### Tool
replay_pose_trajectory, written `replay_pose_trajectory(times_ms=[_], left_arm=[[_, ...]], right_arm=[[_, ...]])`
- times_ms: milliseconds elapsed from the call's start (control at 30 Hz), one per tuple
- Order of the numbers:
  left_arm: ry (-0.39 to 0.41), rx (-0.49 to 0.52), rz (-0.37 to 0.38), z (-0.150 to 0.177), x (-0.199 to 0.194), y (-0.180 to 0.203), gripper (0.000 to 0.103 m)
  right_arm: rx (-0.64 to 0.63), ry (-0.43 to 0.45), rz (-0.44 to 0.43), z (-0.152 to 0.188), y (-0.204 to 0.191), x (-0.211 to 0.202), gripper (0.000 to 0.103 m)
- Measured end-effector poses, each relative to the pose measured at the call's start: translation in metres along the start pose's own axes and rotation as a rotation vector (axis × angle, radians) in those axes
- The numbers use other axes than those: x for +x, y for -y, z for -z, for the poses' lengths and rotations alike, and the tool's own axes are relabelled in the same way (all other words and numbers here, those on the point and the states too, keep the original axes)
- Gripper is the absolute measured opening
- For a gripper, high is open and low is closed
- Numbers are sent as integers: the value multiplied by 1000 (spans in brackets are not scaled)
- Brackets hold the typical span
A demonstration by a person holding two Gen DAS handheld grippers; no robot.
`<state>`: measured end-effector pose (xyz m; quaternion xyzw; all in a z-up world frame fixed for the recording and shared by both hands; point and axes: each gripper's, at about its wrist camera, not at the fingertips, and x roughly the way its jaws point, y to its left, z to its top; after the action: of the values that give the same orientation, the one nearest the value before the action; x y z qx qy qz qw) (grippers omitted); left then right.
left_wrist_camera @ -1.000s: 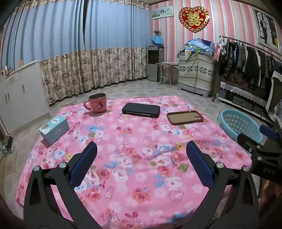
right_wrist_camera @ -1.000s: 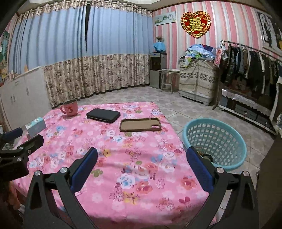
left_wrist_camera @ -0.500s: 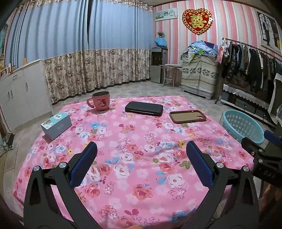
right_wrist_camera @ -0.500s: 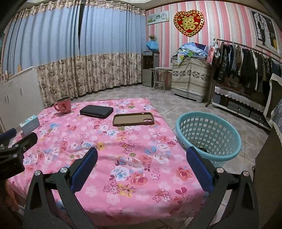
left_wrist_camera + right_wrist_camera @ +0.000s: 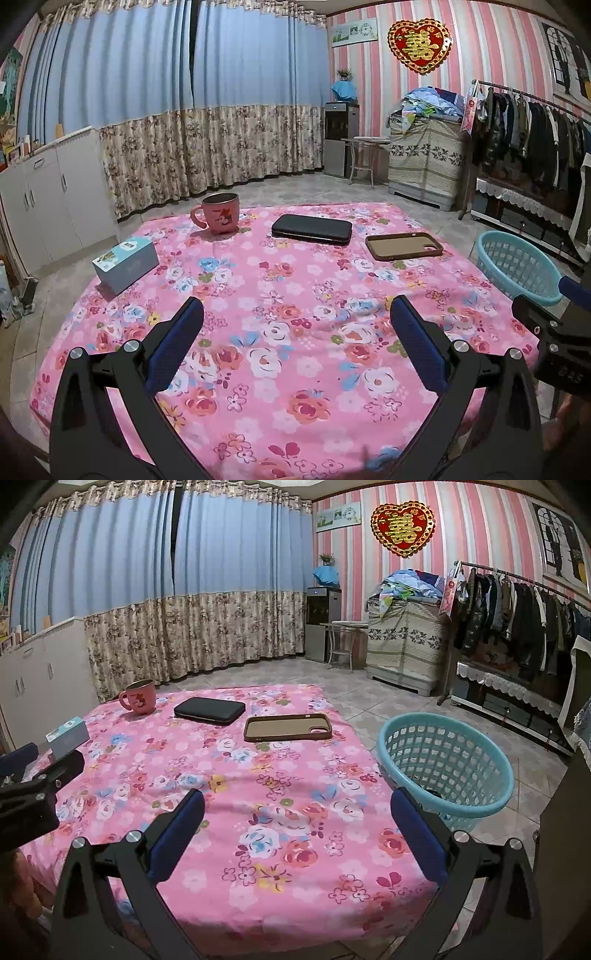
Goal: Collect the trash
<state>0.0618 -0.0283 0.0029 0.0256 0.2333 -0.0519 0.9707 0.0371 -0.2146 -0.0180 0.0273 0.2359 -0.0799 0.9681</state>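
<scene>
In the left wrist view, the left gripper (image 5: 295,314) is held over the near part of the table (image 5: 295,417), its blue-padded fingers (image 5: 173,347) spread wide with nothing between them. Beyond it, bare flowered cloth reaches to a pink mug (image 5: 220,213), a black case (image 5: 312,229) and a brown phone case (image 5: 403,246) lined up near the table's far edge; a pale blue box (image 5: 125,263) sits by the left edge. A turquoise basket (image 5: 517,267) stands on the floor just past the right edge, and the right gripper (image 5: 554,332) is seen in front of it.

In the right wrist view, the right gripper (image 5: 297,806) is likewise spread and unloaded, held above the table's (image 5: 295,897) near right corner. The basket (image 5: 445,771) stands just beside the right edge, with something small and dark dimly seen inside. No trash can be made out on the cloth. The left gripper (image 5: 40,779) is seen at the left edge.
</scene>
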Motion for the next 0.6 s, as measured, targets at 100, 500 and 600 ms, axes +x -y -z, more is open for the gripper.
replay_pose_trajectory(times_ms=[100, 500, 600], left_arm=[[3, -1, -3, 0, 0, 0, 98], [25, 14, -20, 1, -3, 1, 98], [24, 11, -20, 0, -3, 1, 98]], right_arm=[[-3, 1, -2, 1, -1, 0, 98], [-4, 1, -3, 1, -1, 0, 98], [-9, 3, -3, 1, -2, 0, 98]])
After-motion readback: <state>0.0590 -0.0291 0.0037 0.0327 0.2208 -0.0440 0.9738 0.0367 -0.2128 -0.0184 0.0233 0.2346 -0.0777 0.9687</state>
